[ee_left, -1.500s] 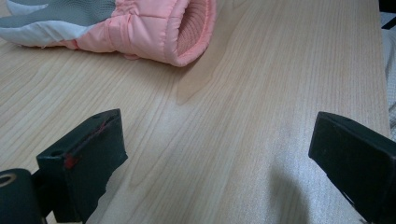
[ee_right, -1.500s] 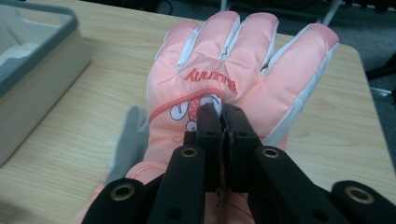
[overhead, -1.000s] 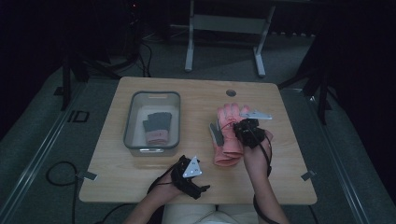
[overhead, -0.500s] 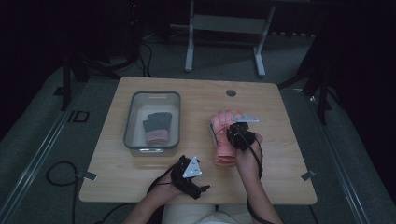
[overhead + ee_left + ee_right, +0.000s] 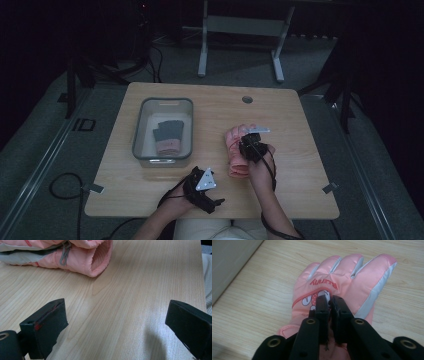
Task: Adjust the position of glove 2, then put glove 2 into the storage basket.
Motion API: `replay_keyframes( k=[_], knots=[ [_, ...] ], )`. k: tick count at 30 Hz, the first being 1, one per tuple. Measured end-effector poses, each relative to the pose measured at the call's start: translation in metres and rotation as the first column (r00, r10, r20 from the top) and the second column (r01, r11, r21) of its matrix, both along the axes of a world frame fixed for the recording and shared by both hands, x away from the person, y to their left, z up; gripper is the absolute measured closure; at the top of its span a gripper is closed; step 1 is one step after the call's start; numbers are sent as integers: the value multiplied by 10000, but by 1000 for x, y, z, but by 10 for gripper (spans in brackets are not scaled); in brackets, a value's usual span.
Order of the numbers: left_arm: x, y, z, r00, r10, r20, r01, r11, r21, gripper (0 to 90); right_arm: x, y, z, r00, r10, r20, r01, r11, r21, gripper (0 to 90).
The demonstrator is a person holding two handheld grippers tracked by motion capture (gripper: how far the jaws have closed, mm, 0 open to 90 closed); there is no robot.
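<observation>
- The pink glove [image 5: 236,153] lies flat on the bench [image 5: 295,197], well to the right of the grey bin [image 5: 143,124], which already holds another glove [image 5: 167,137]; probably next to go in.
- The right gripper [image 5: 329,301] leans over the pink glove's back, its jaws nearly clenched and just now easing apart a little, a pinch of fabric apparently between them.
- The left gripper [image 5: 202,186] rests near the glove's cuff, jaws released and empty.

The high view looks forward and down from above the person's side of the wooden table [image 5: 210,107], far enough to take in the whole top and the floor around it. The left gripper view sits low and close over the boards, facing a pink glove [image 5: 75,255]. The right gripper view looks down on that same glove [image 5: 342,282] from very near (the high view shares it too).
</observation>
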State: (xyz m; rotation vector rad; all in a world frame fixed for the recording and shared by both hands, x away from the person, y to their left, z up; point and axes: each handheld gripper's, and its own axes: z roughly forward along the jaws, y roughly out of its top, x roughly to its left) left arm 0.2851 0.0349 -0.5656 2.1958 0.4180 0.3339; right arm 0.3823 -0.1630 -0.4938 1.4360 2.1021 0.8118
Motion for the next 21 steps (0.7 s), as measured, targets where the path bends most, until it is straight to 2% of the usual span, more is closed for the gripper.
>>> replay_keyframes(
  k=[5, 9, 11, 14, 18, 21],
  knots=[
    [0, 0, 0, 10000, 8, -9, -8, 10000, -33, 30, -2, -3, 10, 9998, 156, 121, -160, 9995, 272, 749],
    [0, 1, 0, 10000, -6, -71, 6, 10000, -39, 30, -6, -8, 19, 9982, 482, 350, -500, 9974, 524, 647],
    [1, 1, 1, 9999, -11, -105, 11, 10000, -58, 30, -9, -11, 23, 9966, 621, 534, -647, 9967, 484, 619],
    [2, 3, 2, 9998, 64, -161, -67, 9998, -190, 30, -14, -18, 27, 9951, 725, 669, -757, 9960, 471, 606],
    [1, 3, 7, 9998, 155, 114, -153, 9998, -161, 38, -17, -29, 31, 9940, 767, 777, -815, 9948, 609, 600],
    [1, 1, 14, 9997, 246, 9, -245, 9987, -445, 38, -19, -37, 34, 9926, 902, 814, -960, 9929, 704, 595]
  ],
)
